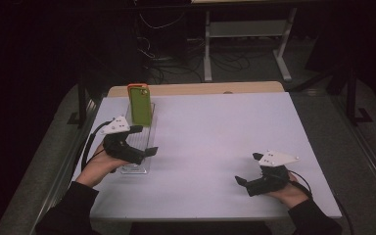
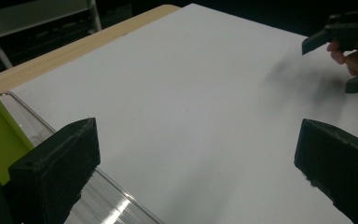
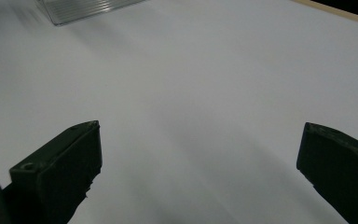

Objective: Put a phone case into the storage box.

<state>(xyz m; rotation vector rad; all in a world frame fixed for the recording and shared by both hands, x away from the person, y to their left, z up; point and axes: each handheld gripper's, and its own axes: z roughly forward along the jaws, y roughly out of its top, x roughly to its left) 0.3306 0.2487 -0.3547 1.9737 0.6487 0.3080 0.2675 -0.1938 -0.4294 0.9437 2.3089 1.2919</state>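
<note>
where a smooth green phone case (image 1: 140,104) leans, ribbed clear rack (image 1: 138,142), matte white table (image 1: 215,147)

On the table (image 1: 210,142) a ridged rack (image 1: 139,142) lies along the left side, its length running from the near part toward the far edge. Two phone cases (image 1: 140,104) stand upright in the rack's far end, one right behind the other. The left claw (image 1: 144,141) sits at the rack's near half, with one jaw over the rack. The right claw (image 1: 247,171) is well apart from it, near the table's right front corner, over bare table. Behind the table stands a desk frame (image 1: 245,34) among cables on the floor.
</note>
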